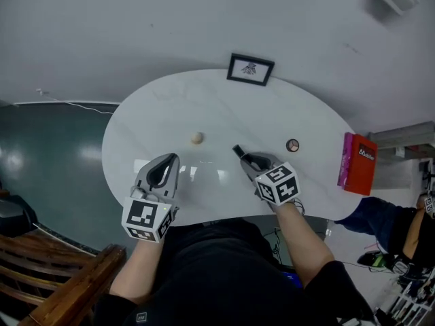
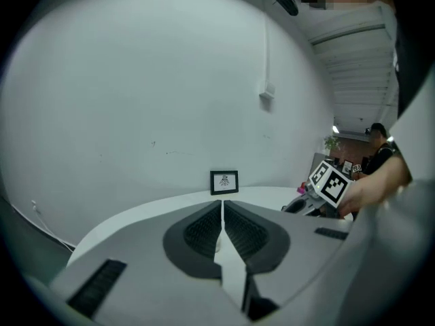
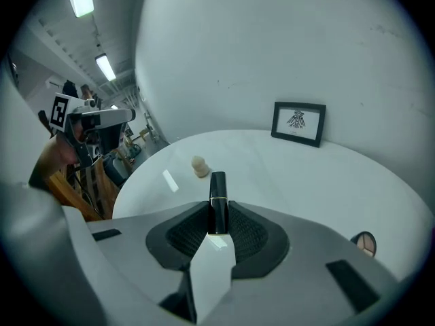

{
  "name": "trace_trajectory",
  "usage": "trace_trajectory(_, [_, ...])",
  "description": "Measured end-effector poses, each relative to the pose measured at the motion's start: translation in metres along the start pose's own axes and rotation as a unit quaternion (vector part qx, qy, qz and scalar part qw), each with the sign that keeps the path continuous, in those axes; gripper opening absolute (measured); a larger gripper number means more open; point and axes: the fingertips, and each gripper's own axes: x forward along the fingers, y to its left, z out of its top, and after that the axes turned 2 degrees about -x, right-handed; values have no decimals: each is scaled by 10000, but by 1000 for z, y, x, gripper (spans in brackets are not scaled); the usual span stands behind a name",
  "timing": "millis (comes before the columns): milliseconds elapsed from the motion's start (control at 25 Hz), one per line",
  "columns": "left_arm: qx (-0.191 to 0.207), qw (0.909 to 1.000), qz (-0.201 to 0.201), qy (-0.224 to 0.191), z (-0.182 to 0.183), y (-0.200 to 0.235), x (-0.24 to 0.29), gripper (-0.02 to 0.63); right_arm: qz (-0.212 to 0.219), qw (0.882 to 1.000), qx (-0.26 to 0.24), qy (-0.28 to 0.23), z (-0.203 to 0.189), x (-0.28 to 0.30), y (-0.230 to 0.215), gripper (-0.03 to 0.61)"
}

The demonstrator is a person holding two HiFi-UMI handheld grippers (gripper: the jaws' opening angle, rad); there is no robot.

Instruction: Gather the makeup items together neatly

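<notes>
- Head view showed the right gripper (image 1: 246, 159) clamped narrowly on a black lipstick (image 1: 238, 151). The tube ran in line with the jaws, its free end pointing toward about 11 o'clock.
- From that tip, the beige makeup sponge (image 1: 197, 138) lay at about 10 o'clock. The round compact (image 1: 292, 145) lay at about 3 o'clock, well apart from the sponge.
- The right hand was clearly nearer the compact, while the sponge sat about midway between the two grippers. Judged from this, the coming move turned on which of those two items the lipstick should join.
- The left gripper (image 1: 165, 170) had its jaws pressed together with nothing between them, at about 7 o'clock from the sponge.
- The lipstick was a smooth, glossy, straight-sided tube with a thin gold band, and could roll if laid on its side.
- The sponge looked soft, matte and egg-shaped, and the compact flat and lying open.
- The table (image 1: 149, 114) was white, polished and reflective, with a rounded edge.
</notes>
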Motion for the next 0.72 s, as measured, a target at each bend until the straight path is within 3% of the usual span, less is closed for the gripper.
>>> trace_trajectory(360, [310,9972,-680,15,6,48,-6,21,-657,9959,601,-164,41,41,29,100])
trace_trajectory(480, [303,9965,-775,52,5,52,-5,21,-698,9941,816,-118,43,55,31,100])
trace_trajectory(720, [209,9970,-730,179,1,61,8,21,-825,9935,773,105,40,82,21,101])
